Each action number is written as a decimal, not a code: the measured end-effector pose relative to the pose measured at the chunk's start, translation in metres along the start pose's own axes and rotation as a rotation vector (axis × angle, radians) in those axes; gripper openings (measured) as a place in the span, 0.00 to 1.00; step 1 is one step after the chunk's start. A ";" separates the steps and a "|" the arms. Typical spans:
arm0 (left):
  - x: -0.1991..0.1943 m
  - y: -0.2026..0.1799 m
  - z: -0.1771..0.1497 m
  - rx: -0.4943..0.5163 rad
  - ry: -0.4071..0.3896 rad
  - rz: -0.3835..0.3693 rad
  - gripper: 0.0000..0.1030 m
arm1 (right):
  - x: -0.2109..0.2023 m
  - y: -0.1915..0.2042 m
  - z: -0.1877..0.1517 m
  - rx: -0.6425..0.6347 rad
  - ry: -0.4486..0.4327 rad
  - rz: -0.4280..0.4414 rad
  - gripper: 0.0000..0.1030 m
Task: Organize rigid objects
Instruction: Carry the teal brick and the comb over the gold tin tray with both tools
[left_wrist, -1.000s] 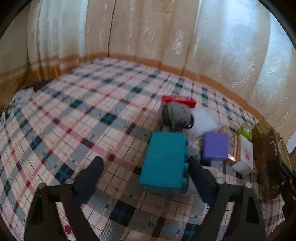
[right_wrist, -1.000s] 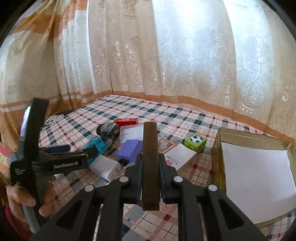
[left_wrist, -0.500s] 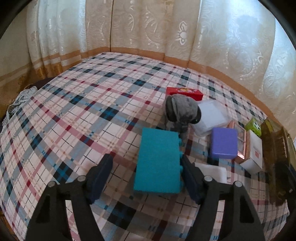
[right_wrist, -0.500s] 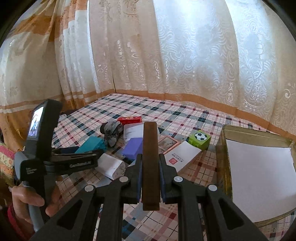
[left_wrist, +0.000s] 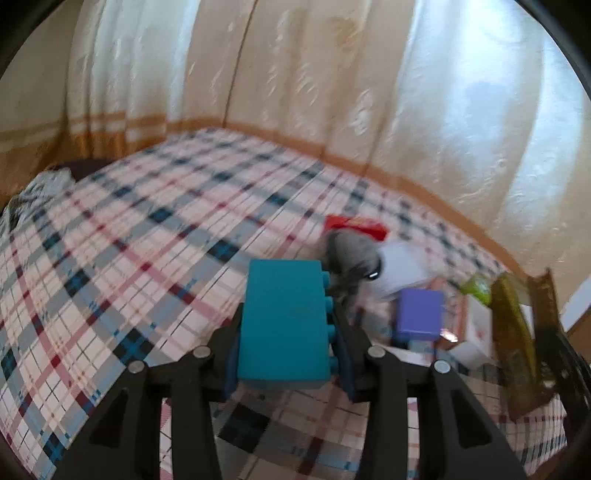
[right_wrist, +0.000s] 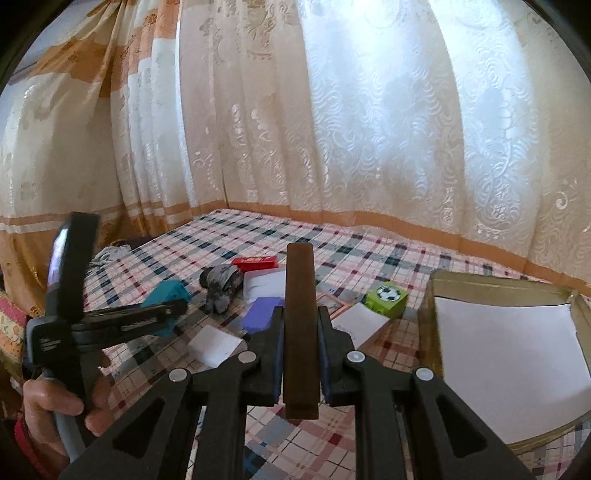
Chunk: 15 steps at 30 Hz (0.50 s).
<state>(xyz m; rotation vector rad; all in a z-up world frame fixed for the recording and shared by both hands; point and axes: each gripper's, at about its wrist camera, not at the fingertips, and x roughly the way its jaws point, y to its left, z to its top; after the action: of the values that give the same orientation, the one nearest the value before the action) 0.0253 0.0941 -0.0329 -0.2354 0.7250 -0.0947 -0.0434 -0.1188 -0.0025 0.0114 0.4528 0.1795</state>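
My left gripper (left_wrist: 286, 354) is shut on a teal toy brick (left_wrist: 284, 317), held above the plaid cloth; the brick (right_wrist: 168, 295) and left gripper (right_wrist: 173, 314) also show in the right wrist view. My right gripper (right_wrist: 300, 339) is shut on a dark brown flat block (right_wrist: 300, 317), held upright above the cloth. A gold cardboard box (right_wrist: 495, 284) with a white sheet inside stands at the right. A purple block (left_wrist: 419, 314), red box (right_wrist: 255, 263), grey bundle (right_wrist: 221, 282), green football cube (right_wrist: 387, 298) and white boxes (right_wrist: 216, 345) lie between.
The plaid cloth (left_wrist: 110, 258) covers a bed, with cream curtains (right_wrist: 332, 129) behind. The gold box (left_wrist: 513, 343) also shows at the left wrist view's right edge. A crumpled cloth (left_wrist: 37, 192) lies at the far left.
My left gripper has closed on the teal brick and lifted it off the cloth. My right gripper still holds the brown block, nearly unmoved.
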 end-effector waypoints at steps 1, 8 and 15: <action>-0.005 -0.005 0.000 0.022 -0.029 -0.004 0.40 | -0.002 -0.001 0.000 -0.001 -0.009 -0.007 0.17; -0.035 -0.039 0.000 0.129 -0.135 -0.007 0.40 | -0.023 -0.011 0.009 0.012 -0.116 -0.092 0.17; -0.079 -0.101 0.005 0.256 -0.236 -0.035 0.40 | -0.054 -0.041 0.010 -0.010 -0.191 -0.192 0.17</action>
<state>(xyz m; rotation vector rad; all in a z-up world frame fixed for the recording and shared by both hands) -0.0308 0.0100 0.0466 -0.0133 0.4682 -0.1885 -0.0797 -0.1680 0.0278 -0.0243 0.2605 -0.0086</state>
